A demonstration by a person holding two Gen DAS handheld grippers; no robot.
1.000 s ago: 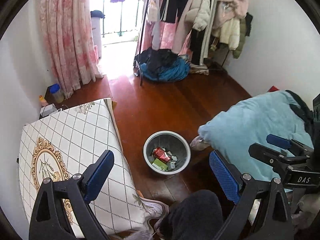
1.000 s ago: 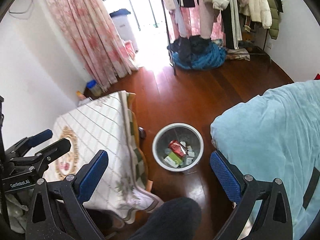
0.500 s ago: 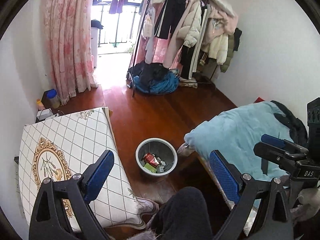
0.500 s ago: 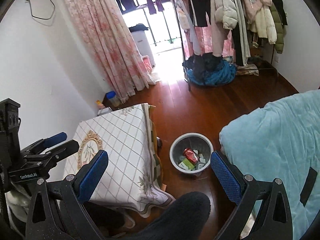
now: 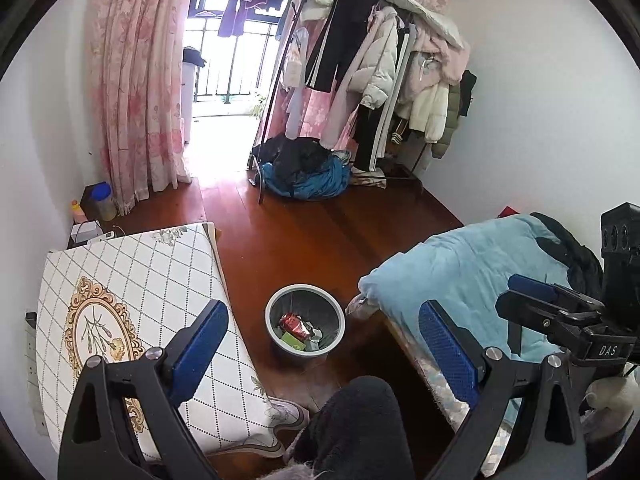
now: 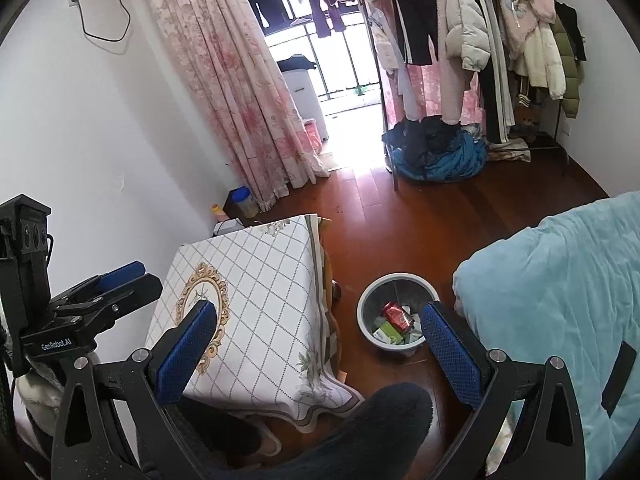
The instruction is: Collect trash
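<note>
Right hand-held gripper (image 5: pixel 560 300) marked "DAS", left hand-held gripper (image 6: pixel 116 280) "GenRobot.AI"

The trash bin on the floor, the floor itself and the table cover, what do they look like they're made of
Trash bin: likely grey plastic, matte, with a smooth moulded rim and ribbed wall. Floor: reddish-brown wood planks with a glossy finish; plank seams and window glare show. Table cover: looks like printed cloth or vinyl, white with a diamond grid; its edge drapes over the side, but which of the two is unclear.
</note>
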